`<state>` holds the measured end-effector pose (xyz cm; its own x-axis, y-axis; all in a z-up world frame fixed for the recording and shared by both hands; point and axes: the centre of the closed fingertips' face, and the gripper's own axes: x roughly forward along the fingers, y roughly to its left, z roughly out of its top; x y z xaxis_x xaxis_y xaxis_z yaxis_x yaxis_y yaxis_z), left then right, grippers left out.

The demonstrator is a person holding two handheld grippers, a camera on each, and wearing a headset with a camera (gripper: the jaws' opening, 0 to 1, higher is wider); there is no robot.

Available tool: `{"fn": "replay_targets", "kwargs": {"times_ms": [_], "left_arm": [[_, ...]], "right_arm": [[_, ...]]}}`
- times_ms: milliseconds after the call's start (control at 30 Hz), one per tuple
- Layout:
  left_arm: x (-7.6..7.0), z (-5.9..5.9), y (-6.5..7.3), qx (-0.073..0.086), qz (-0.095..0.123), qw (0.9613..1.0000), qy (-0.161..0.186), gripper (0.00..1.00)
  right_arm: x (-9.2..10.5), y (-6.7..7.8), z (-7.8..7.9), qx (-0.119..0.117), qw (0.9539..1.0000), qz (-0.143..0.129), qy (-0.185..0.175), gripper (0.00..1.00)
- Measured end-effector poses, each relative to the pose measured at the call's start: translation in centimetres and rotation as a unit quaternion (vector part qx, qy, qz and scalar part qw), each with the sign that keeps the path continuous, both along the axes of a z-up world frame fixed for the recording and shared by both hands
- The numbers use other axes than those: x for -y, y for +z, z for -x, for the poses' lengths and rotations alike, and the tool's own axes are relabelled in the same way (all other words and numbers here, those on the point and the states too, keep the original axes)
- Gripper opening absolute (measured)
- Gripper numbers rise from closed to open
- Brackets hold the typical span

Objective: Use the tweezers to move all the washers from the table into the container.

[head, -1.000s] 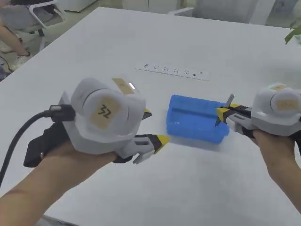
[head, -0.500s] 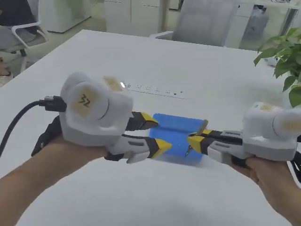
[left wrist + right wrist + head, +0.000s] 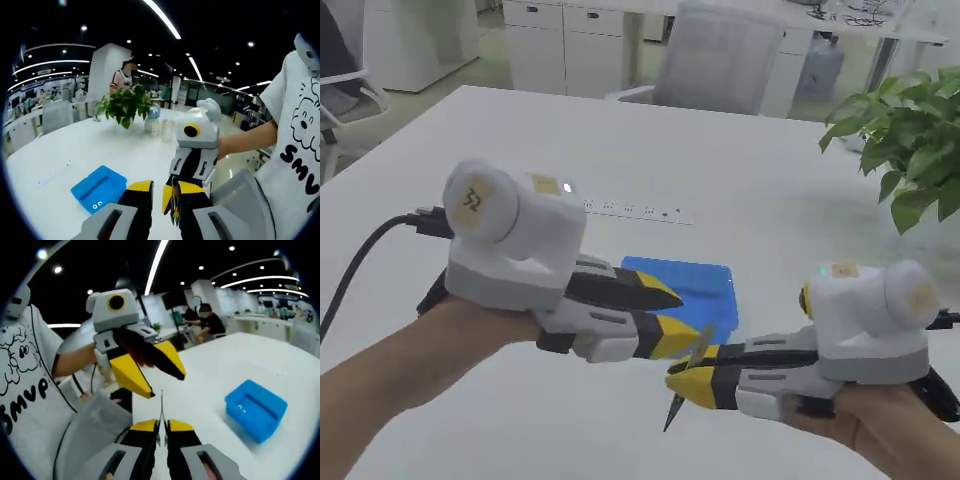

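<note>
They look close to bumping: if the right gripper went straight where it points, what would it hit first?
Probably the left gripper, open right ahead of the right gripper and its tweezers; depth is uncertain.

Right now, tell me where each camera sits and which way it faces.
Head view: on the headset, looking down at the left gripper, right gripper, tweezers and blue container; both forearms show.
Left gripper view: on that gripper, faces the right gripper; white shirt at right.
Right gripper view: on that gripper, faces the left gripper; shirt at left.
All three share the container.
</note>
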<state>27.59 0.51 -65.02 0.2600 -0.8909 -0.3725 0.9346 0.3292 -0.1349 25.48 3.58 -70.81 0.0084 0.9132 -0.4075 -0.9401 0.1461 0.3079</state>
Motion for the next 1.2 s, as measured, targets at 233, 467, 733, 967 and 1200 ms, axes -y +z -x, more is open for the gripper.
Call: {"fn": "replay_targets", "kwargs": {"times_ms": [233,467,733,967,1200], "left_arm": [[1.0,1.9,-0.4,-0.043,0.005,0.9973,-0.06,0.05],[1.2,2.7,-0.7,-0.07,0.007,0.9937,-0.088,0.0],[0.2,1.9,-1.9,-0.018,-0.053,0.9951,-0.082,0.0],[-0.1,0.4,-4.5,0.039,-0.144,0.9853,-0.084,0.0],[-0.7,-2.0,-8.5,0.079,-0.215,0.9704,-0.075,0.0]], "right_arm": [[-0.2,0.7,1.9,-0.016,0.9988,-0.015,0.044,0.03],[0.0,0.2,2.1,-0.014,0.9981,-0.001,0.06,0.03],[1.1,-1.0,0.3,0.017,0.9977,0.043,0.049,0.05],[1.8,-3.7,-2.1,0.09,0.9828,0.146,0.069,0.05],[2.0,-7.0,-4.9,0.131,0.964,0.225,0.056,0.05]]}}
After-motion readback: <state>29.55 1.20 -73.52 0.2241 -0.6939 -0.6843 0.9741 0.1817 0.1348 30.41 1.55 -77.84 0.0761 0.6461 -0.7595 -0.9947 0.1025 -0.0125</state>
